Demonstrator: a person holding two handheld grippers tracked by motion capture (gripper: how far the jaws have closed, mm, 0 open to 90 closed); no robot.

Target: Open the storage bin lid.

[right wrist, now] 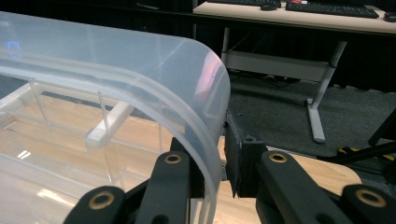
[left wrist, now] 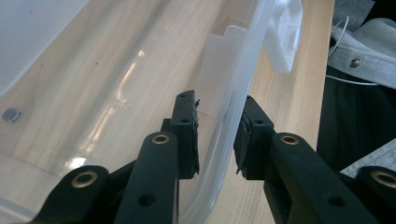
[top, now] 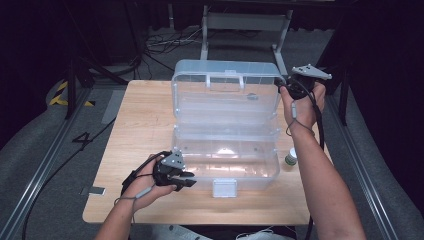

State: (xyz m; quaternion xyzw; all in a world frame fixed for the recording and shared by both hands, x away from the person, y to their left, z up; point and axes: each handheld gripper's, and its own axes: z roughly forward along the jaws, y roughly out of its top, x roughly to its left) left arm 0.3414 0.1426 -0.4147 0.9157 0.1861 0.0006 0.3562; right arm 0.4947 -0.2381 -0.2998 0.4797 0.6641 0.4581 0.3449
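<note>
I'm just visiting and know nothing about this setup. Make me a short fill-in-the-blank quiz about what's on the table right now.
1. The clear plastic box on the wooden table has its lid standing ____.
2. The left gripper has its jaws on either side of the box's front ____.
3. The right gripper has its jaws around a rounded corner of the ____.
4. The small bottle beside the box has a ____ cap.

Missing words: open; wall; lid; green

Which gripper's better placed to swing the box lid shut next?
Right. The right gripper straddles the raised lid at its top corner rim, so it can probably swing it down. The left gripper straddles the base's front wall and looks suited to steadying it.
</note>
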